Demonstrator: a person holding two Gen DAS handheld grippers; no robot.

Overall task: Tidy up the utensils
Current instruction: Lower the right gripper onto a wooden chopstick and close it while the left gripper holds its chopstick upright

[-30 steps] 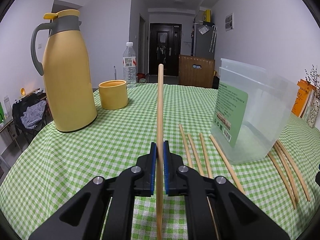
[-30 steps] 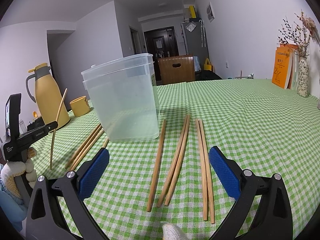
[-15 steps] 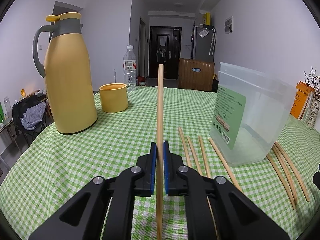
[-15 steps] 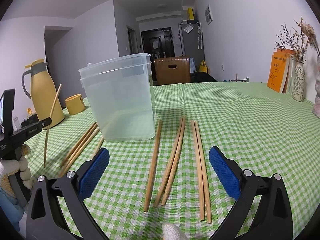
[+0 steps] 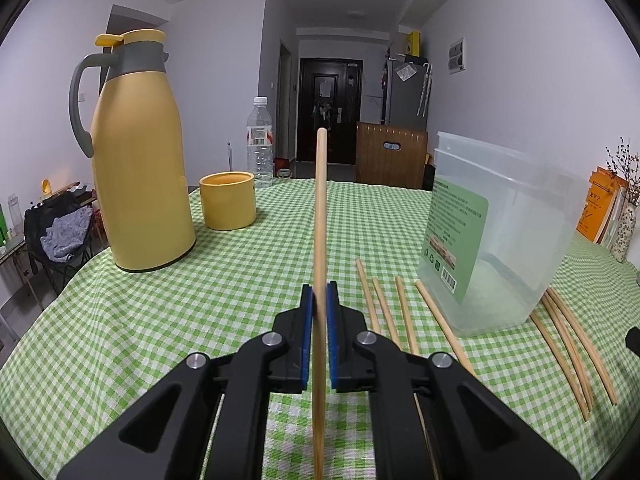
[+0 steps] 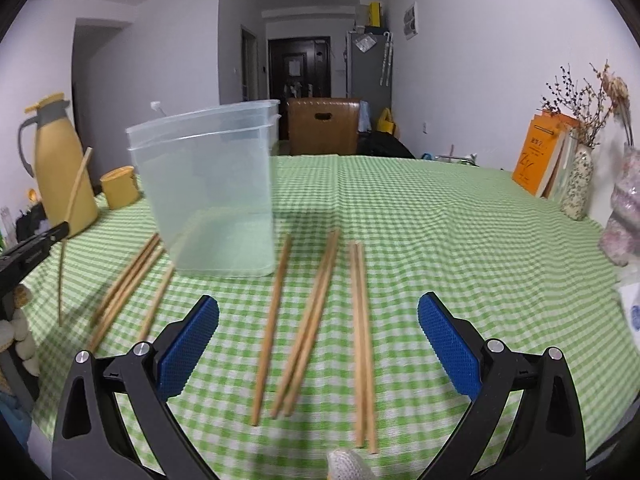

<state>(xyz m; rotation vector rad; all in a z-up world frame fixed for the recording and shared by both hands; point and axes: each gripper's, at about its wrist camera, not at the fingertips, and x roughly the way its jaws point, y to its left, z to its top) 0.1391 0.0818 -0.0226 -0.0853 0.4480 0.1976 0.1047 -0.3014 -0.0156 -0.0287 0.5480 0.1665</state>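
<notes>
My left gripper [image 5: 319, 300] is shut on a wooden chopstick [image 5: 320, 216] that stands nearly upright above the green checked tablecloth; it also shows in the right wrist view [image 6: 72, 216]. A clear plastic container [image 5: 496, 240] stands to its right, also in the right wrist view [image 6: 212, 192]. Several chopsticks lie on the cloth left of the container [image 5: 384, 308] and right of it [image 5: 568, 344]. My right gripper [image 6: 318, 320] is open and empty, low over several chopsticks [image 6: 312, 320] in front of the container.
A yellow thermos jug [image 5: 136, 152], a yellow cup [image 5: 228, 200] and a water bottle [image 5: 260, 140] stand at the left back of the table. An orange book [image 6: 540, 160] and a vase of dried flowers [image 6: 580, 184] stand at the right edge.
The right gripper has moved forward and lower toward the chopsticks in front of the container. The left gripper holds its chopstick almost still, drifting slightly.
</notes>
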